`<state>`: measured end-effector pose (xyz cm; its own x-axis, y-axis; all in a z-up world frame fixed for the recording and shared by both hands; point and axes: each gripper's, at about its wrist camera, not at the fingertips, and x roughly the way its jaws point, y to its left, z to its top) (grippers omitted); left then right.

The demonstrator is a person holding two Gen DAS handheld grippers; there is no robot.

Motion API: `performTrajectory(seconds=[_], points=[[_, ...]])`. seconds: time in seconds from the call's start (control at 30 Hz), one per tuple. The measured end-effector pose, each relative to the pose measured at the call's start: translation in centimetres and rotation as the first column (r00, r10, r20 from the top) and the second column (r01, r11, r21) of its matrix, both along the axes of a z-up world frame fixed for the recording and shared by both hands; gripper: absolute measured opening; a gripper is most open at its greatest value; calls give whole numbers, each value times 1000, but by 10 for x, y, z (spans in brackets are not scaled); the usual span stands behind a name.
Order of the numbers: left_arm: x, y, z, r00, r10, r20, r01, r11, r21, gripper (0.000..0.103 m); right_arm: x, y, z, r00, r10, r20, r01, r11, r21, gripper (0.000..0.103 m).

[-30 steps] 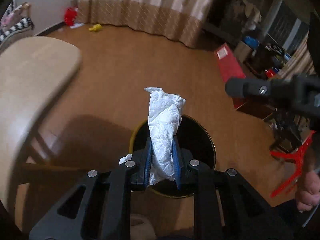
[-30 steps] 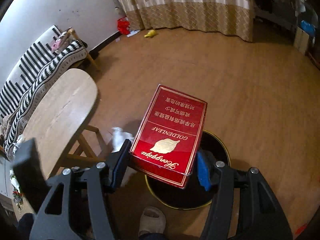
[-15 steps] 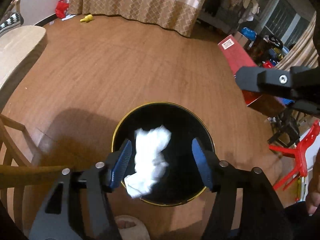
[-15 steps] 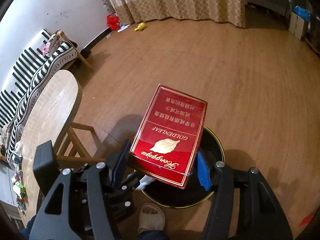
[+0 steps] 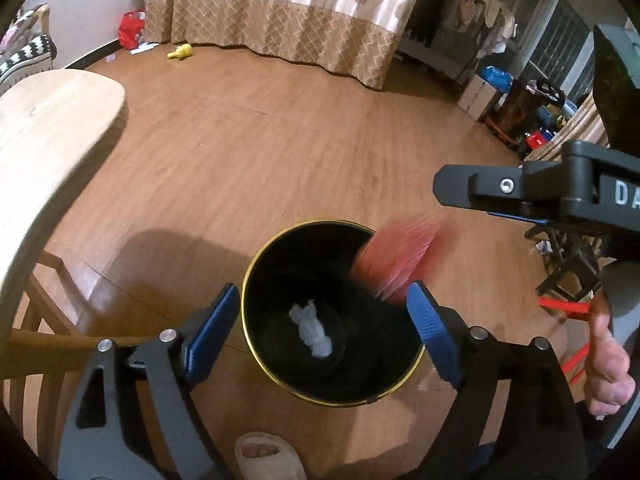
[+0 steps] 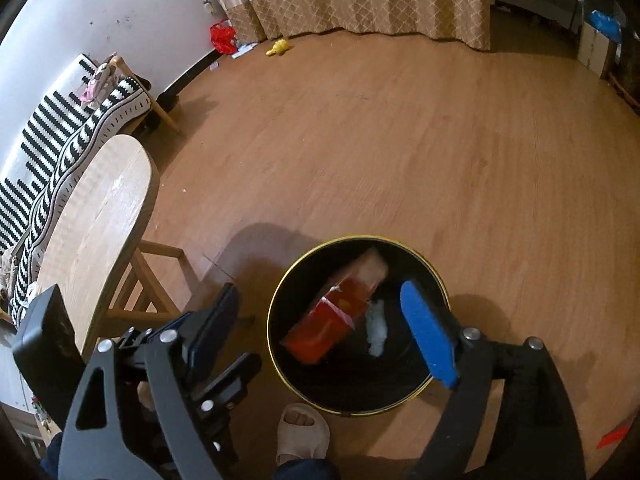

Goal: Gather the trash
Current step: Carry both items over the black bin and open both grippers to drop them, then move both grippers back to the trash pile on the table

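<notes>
Two claws hang over the floor (image 6: 400, 140), both pointing down at the bin (image 5: 256, 354) that stands just below and between their fingers. Off to the left of both claws is the desk (image 5: 48, 152), its rounded end near your left claw but well apart from the bin.

The bin is black inside with a gold rim. Your left claw (image 5: 324, 332) is wide and its jaws are opening; nothing is between its fingers (image 5: 208, 334), and the bin's mouth shows through the gap. Your right claw (image 6: 324, 332) is wide too, jaws opening, with nothing pressed by its fingers (image 6: 428, 334).

The red box (image 6: 332, 312) is below your right claw, inside the bin, tilted with one end up toward the far rim; from the left wrist view it is only a red blur at the bin's right rim, so whether it has come to rest you cannot tell. The tissue (image 5: 312, 330) lies crumpled on the bin's bottom, straight below your left claw and just beside the box.

Your foot in a slipper (image 6: 302, 428) stands just behind the bin, beneath both claws.
</notes>
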<state>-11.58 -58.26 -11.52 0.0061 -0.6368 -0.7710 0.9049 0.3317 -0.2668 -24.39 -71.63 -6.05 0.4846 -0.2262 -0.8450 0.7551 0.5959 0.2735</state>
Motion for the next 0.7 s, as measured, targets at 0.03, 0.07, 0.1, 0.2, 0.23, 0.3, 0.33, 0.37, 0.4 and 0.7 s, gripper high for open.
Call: performTrajectory(seconds=[0.03,0.07,0.1,0.2,0.23,0.3,0.33,0.37,0.4,0.7], points=[[1,2,3,1000,2,-1,-2,1000,-2,84,0,1,0,1000,0,4,0,1000,1,80],[2,7,7,1000,4,0,-4,1000,-5,84,2,3,2,1000,2,12,-2,1000,2,80],[3,13,14,1000,5,2,-5,1000,-13,85,4,5,5,1000,5,20,-5,1000,-1,80],[5,32,33,1000,15,28,-14,999,-36,88,14,15,16,999,23,43,-21,999,-28,82],[8,43,41,999,25,40,-23,999,-46,89,19,21,22,998,32,56,-30,999,-45,83],[17,67,60,997,56,61,-52,996,-69,91,29,31,32,996,55,75,-50,996,-70,85],[24,85,72,994,79,71,-73,994,-86,91,37,41,39,993,79,88,-71,994,-84,85],[31,102,81,992,103,79,-95,990,-101,92,43,48,42,991,95,99,-86,992,-91,85],[40,122,91,986,139,91,-128,985,-116,92,51,55,46,987,115,110,-105,990,-96,86],[132,313,127,794,552,254,-544,832,-108,96,171,180,65,901,415,130,-400,908,-128,87]])
